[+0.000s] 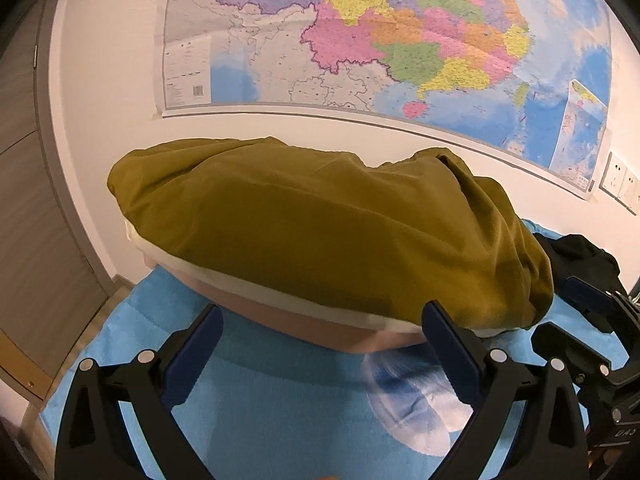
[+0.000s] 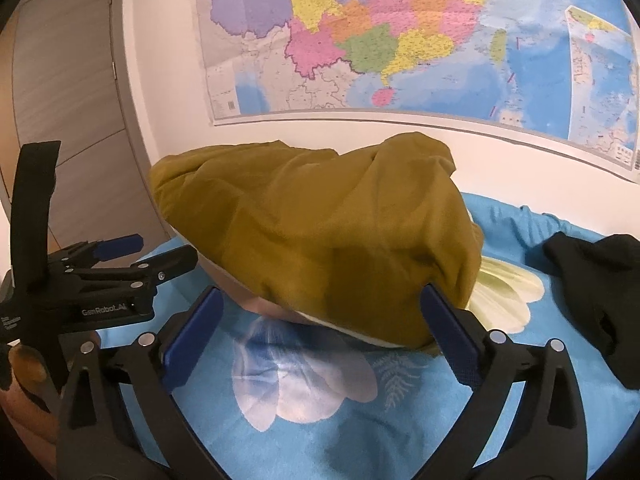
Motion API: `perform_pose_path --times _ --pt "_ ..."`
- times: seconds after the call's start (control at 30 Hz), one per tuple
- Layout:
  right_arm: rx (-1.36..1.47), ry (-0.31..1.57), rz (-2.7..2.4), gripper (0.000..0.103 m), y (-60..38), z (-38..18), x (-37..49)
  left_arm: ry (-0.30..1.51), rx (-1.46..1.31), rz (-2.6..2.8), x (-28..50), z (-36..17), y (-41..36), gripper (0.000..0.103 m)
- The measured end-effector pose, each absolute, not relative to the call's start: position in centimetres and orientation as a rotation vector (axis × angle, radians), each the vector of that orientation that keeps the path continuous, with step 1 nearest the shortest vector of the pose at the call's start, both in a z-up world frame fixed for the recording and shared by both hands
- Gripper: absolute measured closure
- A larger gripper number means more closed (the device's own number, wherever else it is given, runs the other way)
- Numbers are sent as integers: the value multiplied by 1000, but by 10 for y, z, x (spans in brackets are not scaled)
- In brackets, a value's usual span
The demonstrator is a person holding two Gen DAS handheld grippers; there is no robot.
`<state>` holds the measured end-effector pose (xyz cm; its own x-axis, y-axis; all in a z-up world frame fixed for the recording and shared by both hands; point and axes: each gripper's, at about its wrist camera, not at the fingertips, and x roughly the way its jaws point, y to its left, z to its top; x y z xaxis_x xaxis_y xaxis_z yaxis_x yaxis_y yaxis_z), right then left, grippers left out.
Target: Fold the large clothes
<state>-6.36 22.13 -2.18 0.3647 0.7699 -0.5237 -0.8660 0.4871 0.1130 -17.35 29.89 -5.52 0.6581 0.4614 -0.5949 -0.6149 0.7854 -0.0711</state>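
A mustard-yellow garment [image 1: 328, 232] lies folded in a thick bundle on top of a pile of lighter clothes on the blue bed cover [image 1: 280, 392]; it also shows in the right wrist view [image 2: 320, 236]. My left gripper [image 1: 322, 336] is open and empty, its fingers just in front of the pile's near edge. My right gripper [image 2: 320, 320] is open and empty, its right finger [image 2: 448, 320] close to the garment's near corner. The right gripper shows at the right edge of the left wrist view [image 1: 592, 320]; the left gripper shows at the left of the right wrist view [image 2: 132, 256].
A black garment [image 2: 600, 288] lies on the cover to the right. A big wall map [image 1: 400, 40] hangs behind the bed. A wooden door [image 1: 24, 200] stands at the left. Wall sockets [image 1: 622, 182] are at the far right.
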Motion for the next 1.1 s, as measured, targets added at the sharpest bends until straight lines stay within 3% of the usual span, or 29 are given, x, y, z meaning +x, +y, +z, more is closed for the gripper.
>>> perform_pose_path --times 1.1 --pt "-185 539 1043 6 187 -26 -93 577 -235 663 -194 -59 261 7"
